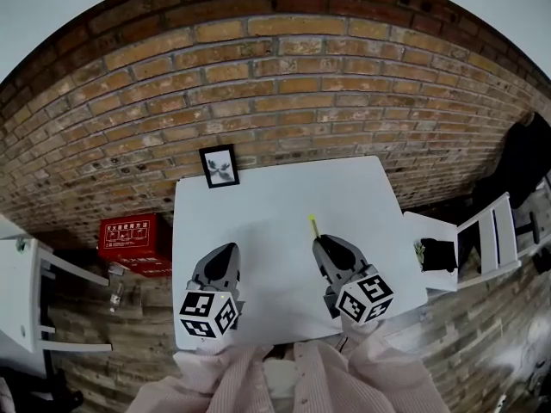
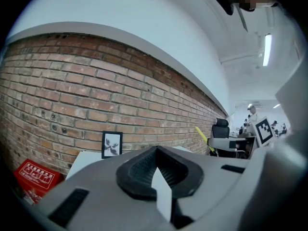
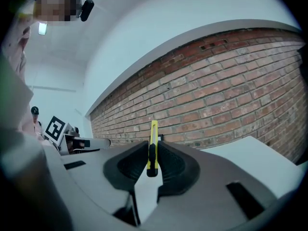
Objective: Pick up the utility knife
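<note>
The yellow utility knife (image 1: 314, 226) sticks out forward from my right gripper (image 1: 321, 243), which is shut on it above the white table (image 1: 275, 192). In the right gripper view the knife (image 3: 153, 136) stands upright on its edge between the black pads, its far end rising past the fingertips of the right gripper (image 3: 153, 147). My left gripper (image 1: 229, 249) hovers over the table's left half with its jaws together and nothing in them. In the left gripper view its tips (image 2: 156, 149) meet, and the knife (image 2: 201, 134) shows off to the right.
A small framed picture (image 1: 219, 165) leans against the brick wall at the table's back left edge. A red box (image 1: 133, 239) lies on the floor to the left. White chairs stand at the far left (image 1: 26, 299) and at the right (image 1: 482, 239).
</note>
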`<state>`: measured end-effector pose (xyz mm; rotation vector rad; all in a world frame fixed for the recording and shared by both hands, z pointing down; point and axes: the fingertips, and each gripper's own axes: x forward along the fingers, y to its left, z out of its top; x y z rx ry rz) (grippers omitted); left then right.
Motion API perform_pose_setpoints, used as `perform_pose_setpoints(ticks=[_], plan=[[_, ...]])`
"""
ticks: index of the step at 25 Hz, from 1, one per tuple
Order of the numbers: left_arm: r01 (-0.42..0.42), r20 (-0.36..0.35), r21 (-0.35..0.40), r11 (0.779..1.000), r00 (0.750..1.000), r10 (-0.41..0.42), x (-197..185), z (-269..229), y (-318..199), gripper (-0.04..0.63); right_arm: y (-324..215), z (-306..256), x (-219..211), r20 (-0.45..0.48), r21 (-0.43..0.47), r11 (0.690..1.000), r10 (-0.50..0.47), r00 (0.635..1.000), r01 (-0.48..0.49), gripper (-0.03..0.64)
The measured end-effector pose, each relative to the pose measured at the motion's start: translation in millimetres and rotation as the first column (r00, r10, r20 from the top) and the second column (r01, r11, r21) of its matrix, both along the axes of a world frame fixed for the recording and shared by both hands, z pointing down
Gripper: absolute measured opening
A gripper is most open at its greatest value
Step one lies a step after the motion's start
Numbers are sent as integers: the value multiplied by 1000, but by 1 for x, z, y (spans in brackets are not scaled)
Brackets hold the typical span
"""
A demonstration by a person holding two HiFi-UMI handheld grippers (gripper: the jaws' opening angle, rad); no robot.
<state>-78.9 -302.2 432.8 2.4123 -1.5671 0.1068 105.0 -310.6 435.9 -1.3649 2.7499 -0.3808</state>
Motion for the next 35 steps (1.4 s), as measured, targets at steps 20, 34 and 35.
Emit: perform_pose_setpoints(ticks=[20, 34, 35], plan=[[37, 43, 137, 990, 998, -44, -27, -55, 13, -6, 11, -72, 23, 77, 147, 986, 64, 995, -75, 63], [47, 51, 140, 989, 997, -55, -30, -55, 11, -6, 10, -72, 26, 40, 167, 983, 75, 996, -81, 63], [47, 50, 138, 989, 997, -55, -31, -54, 11, -6, 10, -72, 26, 39, 168, 983, 75, 996, -80, 63]])
